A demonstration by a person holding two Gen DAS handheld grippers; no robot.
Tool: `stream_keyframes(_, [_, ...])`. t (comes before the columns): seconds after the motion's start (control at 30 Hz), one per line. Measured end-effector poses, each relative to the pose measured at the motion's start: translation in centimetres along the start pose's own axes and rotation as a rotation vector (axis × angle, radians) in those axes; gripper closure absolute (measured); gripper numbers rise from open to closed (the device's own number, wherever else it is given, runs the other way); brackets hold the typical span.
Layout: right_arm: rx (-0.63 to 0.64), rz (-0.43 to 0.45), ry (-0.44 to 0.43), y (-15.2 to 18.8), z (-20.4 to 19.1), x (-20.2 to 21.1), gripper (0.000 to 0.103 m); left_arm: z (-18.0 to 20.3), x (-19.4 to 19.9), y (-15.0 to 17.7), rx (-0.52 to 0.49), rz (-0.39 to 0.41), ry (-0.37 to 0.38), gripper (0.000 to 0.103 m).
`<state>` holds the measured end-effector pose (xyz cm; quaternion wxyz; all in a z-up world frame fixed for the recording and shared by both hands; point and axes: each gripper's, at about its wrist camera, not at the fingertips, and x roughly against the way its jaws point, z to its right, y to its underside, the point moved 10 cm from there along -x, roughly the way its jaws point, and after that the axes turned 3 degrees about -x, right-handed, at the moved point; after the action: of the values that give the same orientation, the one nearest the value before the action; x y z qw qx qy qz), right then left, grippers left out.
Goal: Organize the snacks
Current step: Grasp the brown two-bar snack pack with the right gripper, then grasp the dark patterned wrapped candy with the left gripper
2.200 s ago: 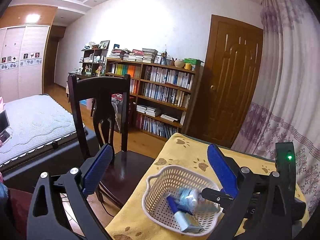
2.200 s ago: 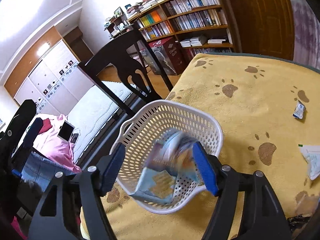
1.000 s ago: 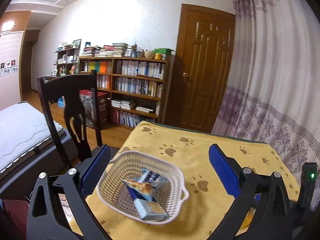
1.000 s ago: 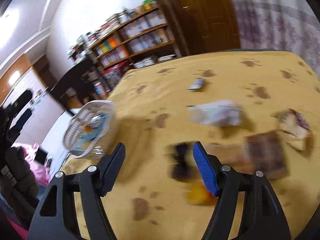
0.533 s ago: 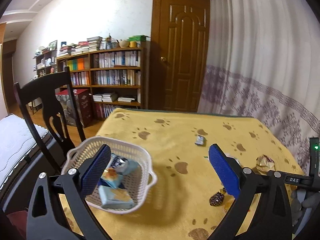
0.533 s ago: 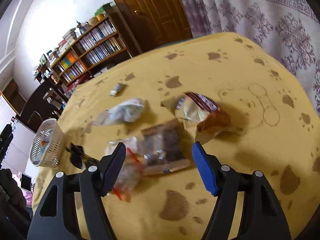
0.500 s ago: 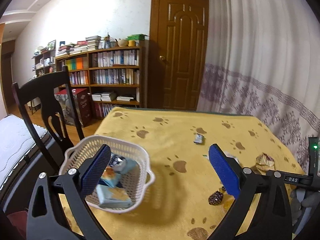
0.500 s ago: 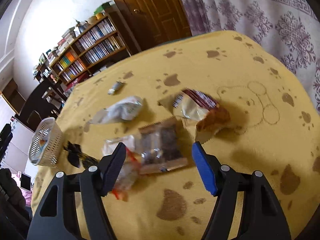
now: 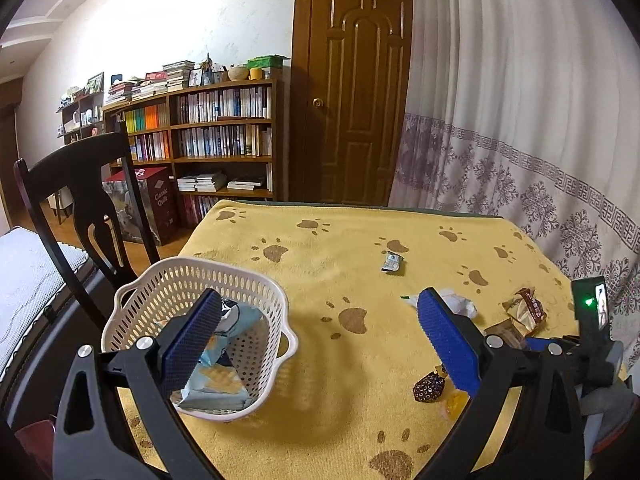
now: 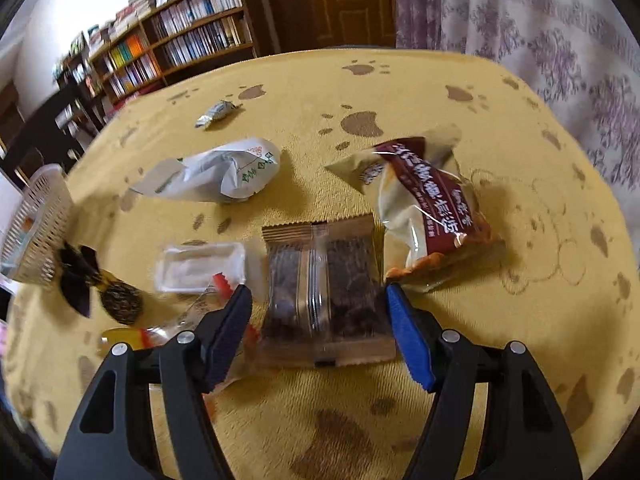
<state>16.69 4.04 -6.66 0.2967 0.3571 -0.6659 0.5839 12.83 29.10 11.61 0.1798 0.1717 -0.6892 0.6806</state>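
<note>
A white perforated basket [image 9: 256,292] sits at the table's left edge with several wrapped snacks [image 9: 216,388] inside. My left gripper [image 9: 320,344] hovers open above the yellow paw-print cloth, its left finger over the basket. My right gripper [image 10: 316,332] is open, low over a brown clear-windowed packet [image 10: 324,288] that lies between its fingers. Next to that packet lie a cream and maroon packet [image 10: 424,200], a white and green bag [image 10: 224,172], a clear tray pack [image 10: 200,266], a dark twisted candy [image 10: 100,288] and a small silver sachet [image 10: 216,112].
A dark wooden chair [image 9: 80,192] stands beside the basket, with a bed [image 9: 24,264] beyond it. Bookshelves [image 9: 208,136] and a brown door [image 9: 352,96] line the far wall. A patterned curtain [image 9: 540,160] hangs along the table's right side.
My right gripper left the basket after releasing a snack, swung to the loose packets and dropped low over the brown one. My left gripper turned right, bringing more of the table into view.
</note>
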Motion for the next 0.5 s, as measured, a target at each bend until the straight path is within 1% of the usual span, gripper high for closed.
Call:
stream_keyframes(0.07, [0.026,0.006,0.041,-0.2,0.0,-0.2,0.035,0.1,-0.3,0.1,-0.001,-0.008,0.003,0.003])
stream_keyframes(0.17, [0.046,0.011,0.084,-0.1,0.3,-0.2,0.046,0.4,-0.8,0.6,-0.004,-0.025,0.012,0.003])
stream_keyframes(0.2, [0.052,0.015,0.088,0.0,0.3,-0.1,0.047,0.5,-1.0,0.8,-0.006,-0.031,0.015,0.003])
stream_keyframes(0.37, [0.028,0.023,0.069,1.0,1.0,0.8,0.049,1.5,-2.5,2.2,-0.018,-0.081,0.048,0.003])
stream_keyframes(0.5, [-0.002,0.034,0.031,2.1,1.4,2.0,0.049,3.0,-3.5,3.4,-0.036,-0.114,0.108,0.003])
